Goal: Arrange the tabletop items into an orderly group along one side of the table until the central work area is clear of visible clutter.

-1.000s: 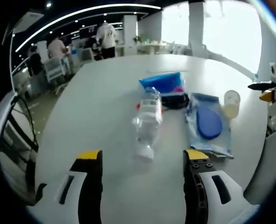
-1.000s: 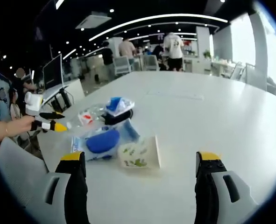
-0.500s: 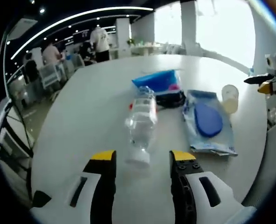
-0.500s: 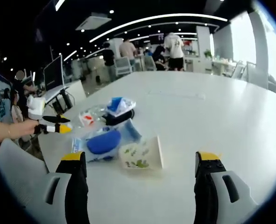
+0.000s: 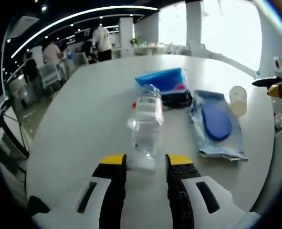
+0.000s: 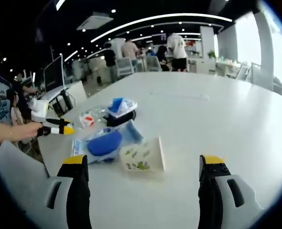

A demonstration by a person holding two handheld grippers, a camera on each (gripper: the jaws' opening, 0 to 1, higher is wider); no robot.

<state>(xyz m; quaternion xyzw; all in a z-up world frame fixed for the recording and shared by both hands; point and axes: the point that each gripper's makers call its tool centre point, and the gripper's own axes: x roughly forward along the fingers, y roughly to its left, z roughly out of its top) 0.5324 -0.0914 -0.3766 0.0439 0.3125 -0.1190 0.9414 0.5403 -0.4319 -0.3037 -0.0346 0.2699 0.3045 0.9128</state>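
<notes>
Four things lie bunched on the white counter ahead of me: a clear plastic bottle on its side, a blue pouch beyond its far end, a flat blue-and-clear packet beside it, and a paper cup tipped over near the packet. My left tongs are narrowed around the bottle's capped end, the yellow tips just beside the white cap on either side; I cannot tell whether they touch it yet, so I count them as not quite clenched. My right tongs stand wide and released, holding nothing, with the cup lying between and just beyond the tips. The bottle looks empty or nearly so, so I judge it light, smooth and round, likely to roll or squirt out of a pinch, with thin walls that will buckle. The neck under the cap is the stiffest place to grip. The cup looks soft and easily crushed; I would take it lightly across the rim. The packet seems limp and will sag from one edge.
</notes>
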